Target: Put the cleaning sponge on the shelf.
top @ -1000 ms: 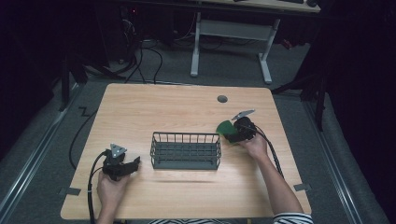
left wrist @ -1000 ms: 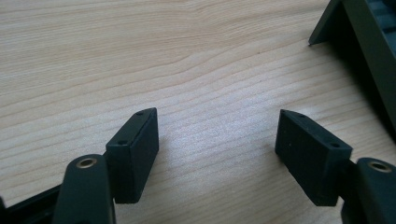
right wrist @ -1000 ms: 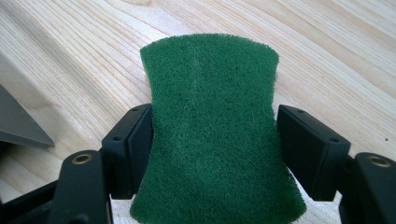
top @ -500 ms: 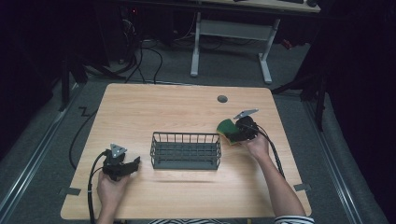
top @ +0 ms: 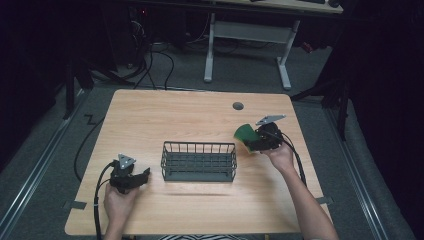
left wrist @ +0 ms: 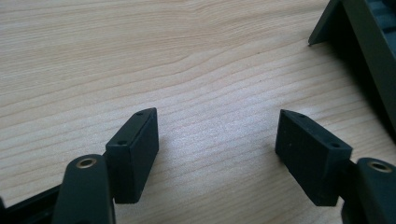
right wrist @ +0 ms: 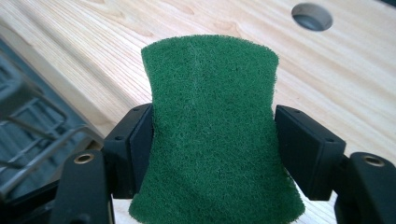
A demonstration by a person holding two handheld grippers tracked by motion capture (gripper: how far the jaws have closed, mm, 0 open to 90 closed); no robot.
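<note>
With my right gripper (top: 253,141) pinching the soft green scouring sponge (right wrist: 210,126) firmly just right of the dark wire basket (top: 198,161), I should keep that squeeze and clear its right rim, while my left gripper (left wrist: 217,144) waits wide open and empty.

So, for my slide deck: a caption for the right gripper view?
Right gripper clamps a green scouring pad above the wooden table, wire basket alongside.

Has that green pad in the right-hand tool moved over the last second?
Yes. The green pad, pinched in the right tool, has shifted slightly up the high view toward the table's round hole, away from the wire basket.
</note>
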